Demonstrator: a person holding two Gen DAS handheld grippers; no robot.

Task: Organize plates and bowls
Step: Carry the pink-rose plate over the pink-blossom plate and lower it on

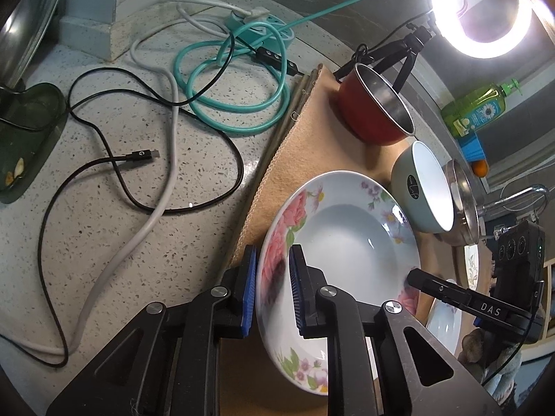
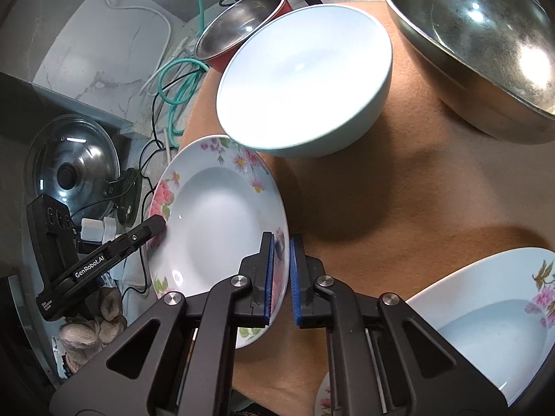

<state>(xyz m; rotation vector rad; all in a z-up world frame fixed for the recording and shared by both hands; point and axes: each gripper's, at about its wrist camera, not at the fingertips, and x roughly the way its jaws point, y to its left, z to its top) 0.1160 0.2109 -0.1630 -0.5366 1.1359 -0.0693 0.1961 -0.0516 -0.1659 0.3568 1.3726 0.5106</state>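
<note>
A floral plate (image 1: 347, 242) is held over the tan mat (image 1: 312, 138). My left gripper (image 1: 274, 260) is shut on its near rim. My right gripper (image 2: 281, 253) is shut on the opposite rim of the same plate (image 2: 215, 215); it shows in the left wrist view (image 1: 416, 275). A light blue bowl (image 2: 301, 79) (image 1: 423, 187) sits just beyond the plate. A second floral plate (image 2: 492, 315) lies on the mat at lower right. A red pot (image 1: 374, 104) (image 2: 242, 24) and a steel bowl (image 2: 475, 45) stand farther back.
Teal, black and white cables (image 1: 166, 111) and a power strip (image 1: 256, 27) lie on the speckled counter (image 1: 104, 225) left of the mat. A ring light (image 1: 482, 10), a green soap bottle (image 1: 475, 111), a glass pot lid (image 2: 73, 170).
</note>
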